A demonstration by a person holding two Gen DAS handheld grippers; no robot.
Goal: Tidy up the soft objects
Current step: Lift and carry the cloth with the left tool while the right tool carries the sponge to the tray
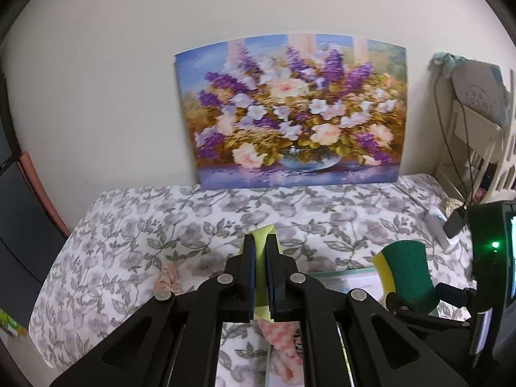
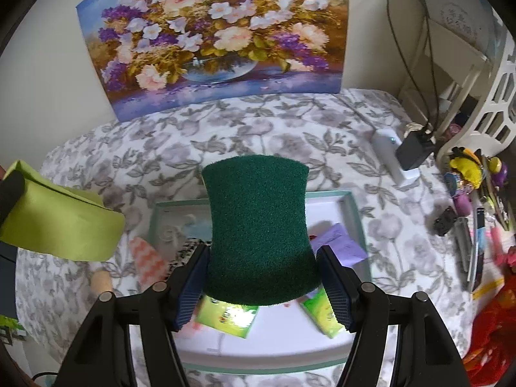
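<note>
**Both loads sit above the tray, the sponge closer to it**

My right hand-held gripper clamps the green scouring sponge by its sides, long axis running away from me along the fingers. Directly below and just beyond lies the teal-rimmed tray on the floral bed cover, so I judge this hand the nearer one. My left hand-held gripper is pinched shut on a lime-green cloth, which hangs left of the tray, beside it rather than over it.
</note>
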